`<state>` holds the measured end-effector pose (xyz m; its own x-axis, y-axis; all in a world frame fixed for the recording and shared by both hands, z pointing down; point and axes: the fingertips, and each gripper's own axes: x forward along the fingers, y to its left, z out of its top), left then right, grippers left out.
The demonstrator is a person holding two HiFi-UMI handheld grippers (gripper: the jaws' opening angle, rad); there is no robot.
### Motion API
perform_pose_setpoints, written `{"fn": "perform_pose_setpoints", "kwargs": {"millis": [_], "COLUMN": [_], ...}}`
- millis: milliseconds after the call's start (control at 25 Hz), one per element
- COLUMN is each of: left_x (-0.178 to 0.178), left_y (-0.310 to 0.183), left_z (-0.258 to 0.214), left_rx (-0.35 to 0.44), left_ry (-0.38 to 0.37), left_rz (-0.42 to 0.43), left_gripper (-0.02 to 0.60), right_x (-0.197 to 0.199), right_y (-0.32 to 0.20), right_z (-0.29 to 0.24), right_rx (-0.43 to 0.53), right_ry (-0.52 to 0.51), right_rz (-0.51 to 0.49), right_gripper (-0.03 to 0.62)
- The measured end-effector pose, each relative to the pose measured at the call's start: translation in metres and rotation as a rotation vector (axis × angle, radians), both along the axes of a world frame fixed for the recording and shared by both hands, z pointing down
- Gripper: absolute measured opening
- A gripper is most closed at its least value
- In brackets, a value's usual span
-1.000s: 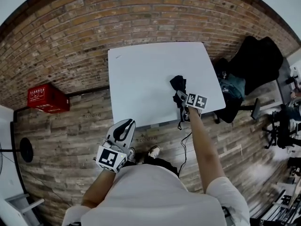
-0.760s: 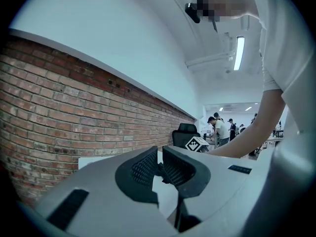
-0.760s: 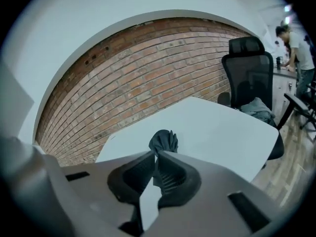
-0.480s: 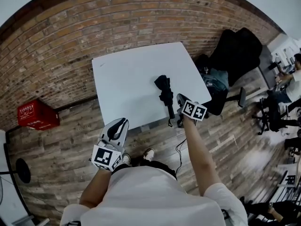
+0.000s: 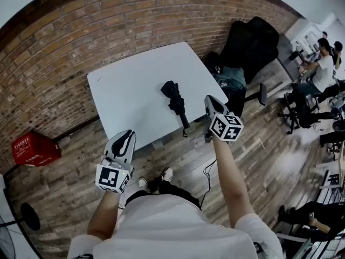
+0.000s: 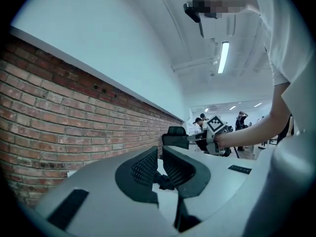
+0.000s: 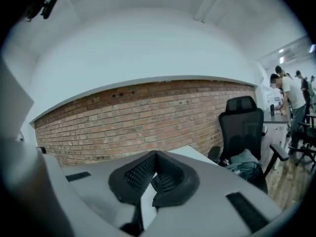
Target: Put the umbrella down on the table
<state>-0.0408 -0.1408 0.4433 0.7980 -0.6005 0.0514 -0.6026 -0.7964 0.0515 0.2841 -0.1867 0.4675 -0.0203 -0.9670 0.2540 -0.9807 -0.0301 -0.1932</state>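
Note:
The black folded umbrella lies on the white table, its handle end and strap reaching the near edge. My right gripper hovers to the right of the umbrella, apart from it and above the table's near right corner, shut and empty. In the right gripper view its jaws meet at the tips with only table and brick wall beyond. My left gripper is held off the table's near edge, over the floor, jaws together with nothing gripped.
A black office chair with a teal jacket stands by the table's right side. A red crate sits on the wooden floor at the left. A cable lies near my feet. People sit at desks at the far right.
The right gripper has left the umbrella's handle end, closed, and risen up and back toward me. The umbrella stays lying on the table. The left gripper barely moved.

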Motion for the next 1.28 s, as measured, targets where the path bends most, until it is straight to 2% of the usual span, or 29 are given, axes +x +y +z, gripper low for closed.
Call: {"fn": "perform_pose_setpoints", "kwargs": {"millis": [280,680,840,1280], "left_x": [-0.018,-0.051,-0.07,-0.116], "left_y": [-0.008,-0.001,-0.002,-0.01], "left_z": [-0.014,-0.043,-0.048,-0.062], "left_rx": [0.053,0.11,0.122,0.146], "left_ry": [-0.004,0.01,0.011,-0.029], "left_rz": [0.007,-0.028,-0.056,-0.144], "left_gripper": [0.049,0.049,0.049,0.049], "right_x": [-0.034,-0.063,-0.064,-0.06], "right_y": [0.041,0.131,0.158,0.233], "right_z": [-0.074,-0.179,-0.178,-0.155], "right_rx": [0.138,0.41,0.396,0.299], "right_ry": [0.125,0.236,0.318,0.36], "right_rz": [-0.072,-0.057,-0.025,0.152], "right_gripper": [0.018,0.02,0.018,0.02]}}
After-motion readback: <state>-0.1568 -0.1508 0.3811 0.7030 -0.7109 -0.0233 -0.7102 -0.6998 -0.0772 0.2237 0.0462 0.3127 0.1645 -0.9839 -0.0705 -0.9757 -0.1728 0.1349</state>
